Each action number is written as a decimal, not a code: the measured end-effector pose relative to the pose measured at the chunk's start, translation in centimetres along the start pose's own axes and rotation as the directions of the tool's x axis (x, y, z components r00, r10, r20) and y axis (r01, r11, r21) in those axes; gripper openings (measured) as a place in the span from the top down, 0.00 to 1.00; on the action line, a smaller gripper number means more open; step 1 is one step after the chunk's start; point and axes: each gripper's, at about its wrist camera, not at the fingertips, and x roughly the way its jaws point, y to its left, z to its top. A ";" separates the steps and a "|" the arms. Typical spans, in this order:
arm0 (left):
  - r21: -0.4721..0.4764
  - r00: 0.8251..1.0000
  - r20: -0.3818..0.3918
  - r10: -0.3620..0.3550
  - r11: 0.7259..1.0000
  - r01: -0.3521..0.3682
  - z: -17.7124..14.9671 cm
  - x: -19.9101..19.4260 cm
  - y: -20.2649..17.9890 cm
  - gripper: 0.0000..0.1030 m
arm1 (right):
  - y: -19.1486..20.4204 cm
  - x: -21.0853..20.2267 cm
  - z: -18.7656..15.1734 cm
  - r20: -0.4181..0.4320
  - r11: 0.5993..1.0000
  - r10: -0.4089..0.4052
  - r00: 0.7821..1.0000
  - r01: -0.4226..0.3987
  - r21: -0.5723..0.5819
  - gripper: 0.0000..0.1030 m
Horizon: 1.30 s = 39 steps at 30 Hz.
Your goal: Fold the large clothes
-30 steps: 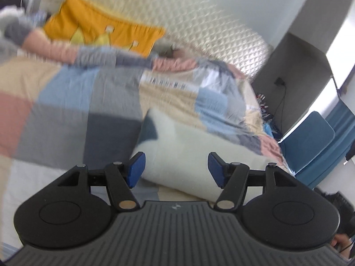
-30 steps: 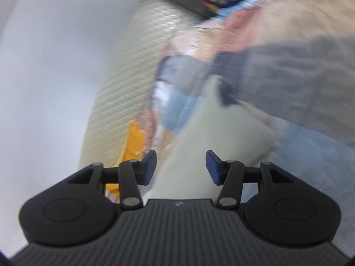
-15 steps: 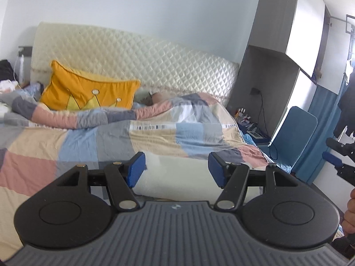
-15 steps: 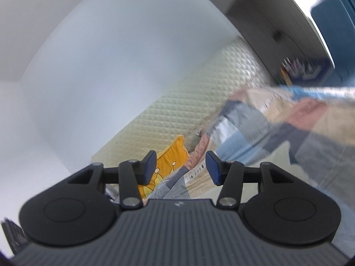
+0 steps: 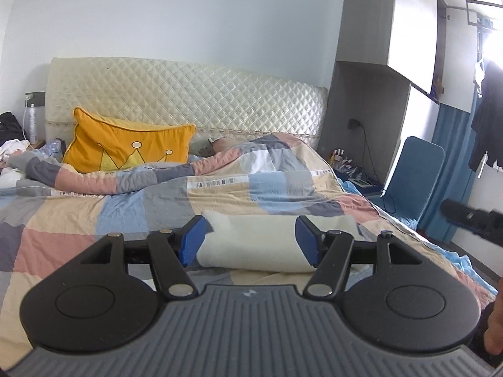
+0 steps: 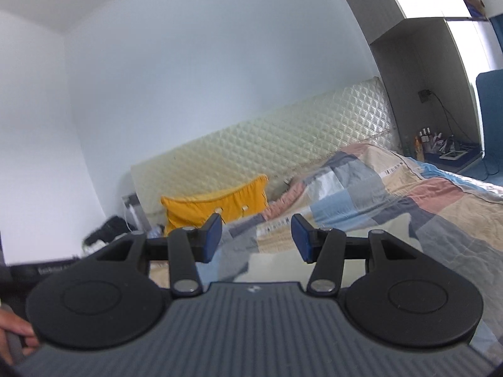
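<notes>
A folded cream-white garment (image 5: 251, 242) lies on the patchwork quilt (image 5: 141, 207) near the foot of the bed. My left gripper (image 5: 250, 240) hangs in the air above and in front of it, open, with nothing between its blue pads (image 5: 193, 240). My right gripper (image 6: 256, 240) is also open and empty, raised and looking level across the bed; a pale strip of the garment (image 6: 276, 267) shows just under its fingers. The right gripper's dark tip (image 5: 471, 220) appears at the right edge of the left wrist view.
A yellow crown cushion (image 5: 129, 149) leans on the quilted headboard (image 5: 188, 100). A grey wardrobe (image 5: 374, 78), a cluttered nightstand (image 5: 352, 172) and a blue chair (image 5: 415, 176) stand right of the bed. A person's hand (image 6: 12, 323) shows at the lower left.
Both grippers have risen and drawn back from the folded garment, which stays on the quilt. The right gripper has rolled upright. Neither opening has changed.
</notes>
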 end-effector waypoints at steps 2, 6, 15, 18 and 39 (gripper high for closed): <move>0.015 1.000 0.002 0.009 1.000 -0.009 -0.7 -0.3 -0.3 0.33 | 0.3 -0.1 -1.0 -0.015 1.000 -0.022 1.000 0.021 -0.006 0.49; 0.035 1.000 0.000 0.013 0.999 -0.013 -2.1 -0.5 -0.6 0.31 | 0.8 0.1 -2.7 -0.055 0.998 -0.065 0.996 0.064 -0.024 0.49; 0.043 0.999 -0.043 0.002 0.999 0.000 -4.7 0.5 -0.1 0.28 | 2.3 0.2 -5.7 -0.115 0.984 -0.156 0.981 0.145 -0.100 0.49; 0.044 0.998 -0.057 -0.004 0.999 0.006 -5.3 0.9 0.0 0.28 | 2.4 0.3 -6.4 -0.138 0.978 -0.192 0.972 0.178 -0.109 0.49; 0.046 0.991 -0.114 -0.067 0.996 0.073 -7.0 2.3 0.0 0.05 | 2.8 0.1 -8.9 -0.155 0.943 -0.317 0.936 0.292 -0.161 0.42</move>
